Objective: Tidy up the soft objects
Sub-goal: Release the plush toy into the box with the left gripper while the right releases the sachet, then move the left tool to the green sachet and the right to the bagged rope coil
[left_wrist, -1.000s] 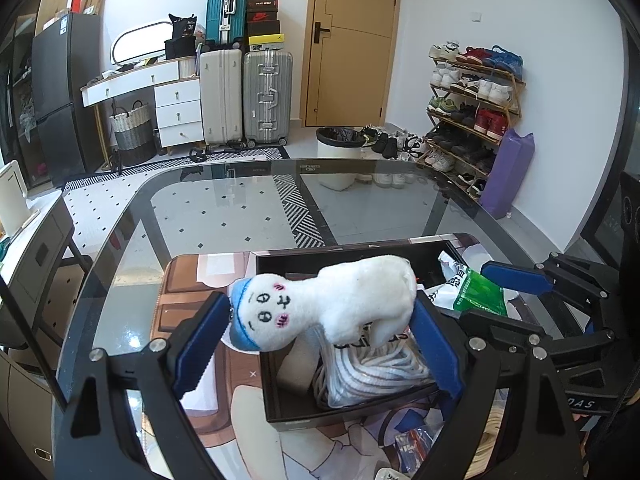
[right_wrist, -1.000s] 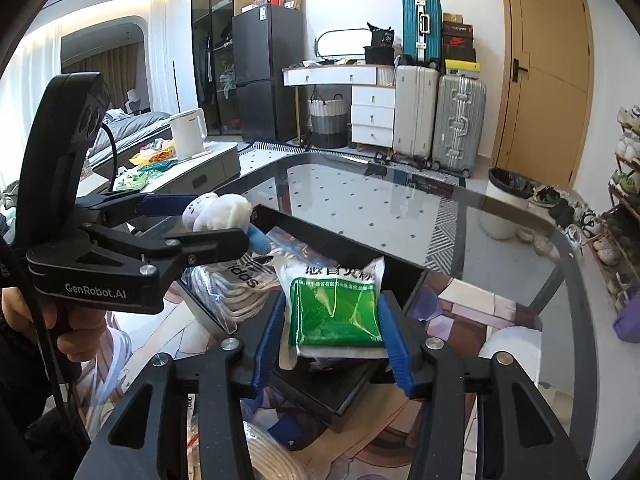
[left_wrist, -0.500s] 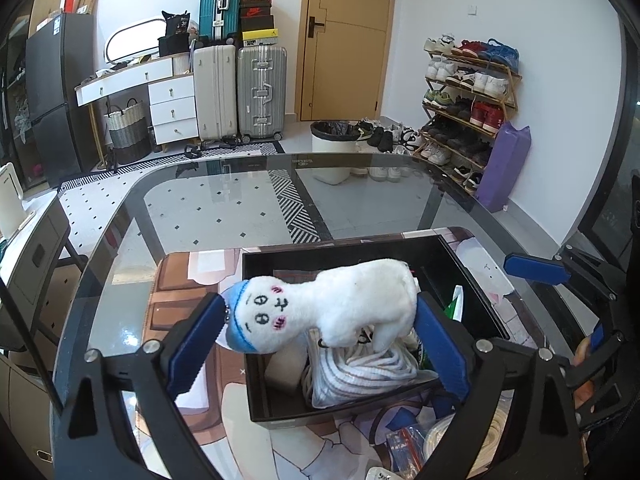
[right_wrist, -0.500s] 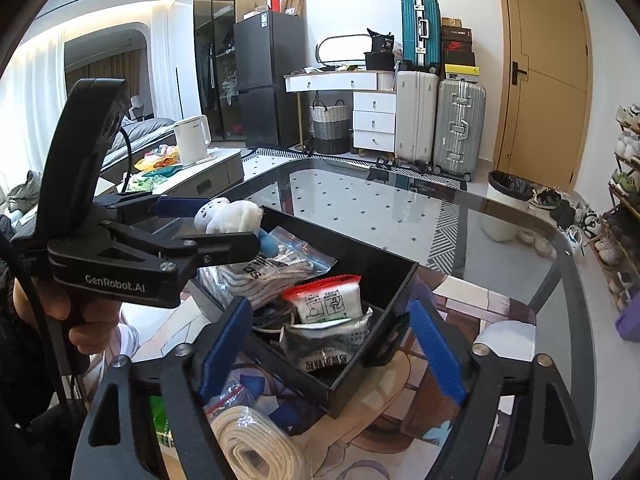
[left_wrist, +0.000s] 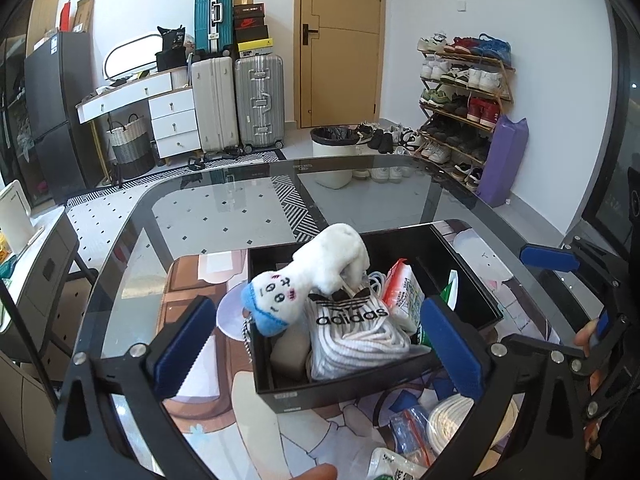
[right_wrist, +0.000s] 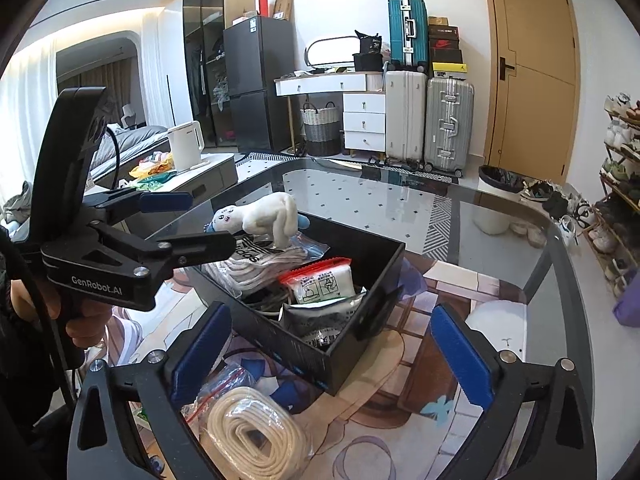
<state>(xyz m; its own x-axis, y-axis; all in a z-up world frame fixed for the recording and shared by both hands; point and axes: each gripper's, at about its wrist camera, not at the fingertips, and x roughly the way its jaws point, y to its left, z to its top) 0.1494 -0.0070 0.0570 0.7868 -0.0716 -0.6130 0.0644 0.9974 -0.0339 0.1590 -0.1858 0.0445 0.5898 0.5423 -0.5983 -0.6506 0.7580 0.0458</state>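
Observation:
A black box (left_wrist: 472, 276) (right_wrist: 352, 334) sits on a printed mat on the glass table. A white plush toy (left_wrist: 320, 270) (right_wrist: 260, 216) with a blue cap rests on the box's near left corner, leaning on a bagged striped Adidas cloth (left_wrist: 356, 328) (right_wrist: 260, 264). A red-topped tissue pack (left_wrist: 402, 294) (right_wrist: 324, 280) lies inside too. My left gripper (left_wrist: 316, 344) is open and empty, drawn back from the toy. My right gripper (right_wrist: 332, 352) is open and empty in front of the box. A bagged cream rope coil (right_wrist: 252, 432) (left_wrist: 460, 420) lies before it.
Several loose packets (left_wrist: 404, 436) lie on the mat (right_wrist: 404, 412) near the front edge. The glass table (left_wrist: 240, 208) stretches away behind the box. A side table with a white kettle (right_wrist: 184, 146) stands to the left.
My left gripper has opened, let go of the plush toy onto the box and drawn back. My right gripper released the green packet into the box earlier and has pulled back further.

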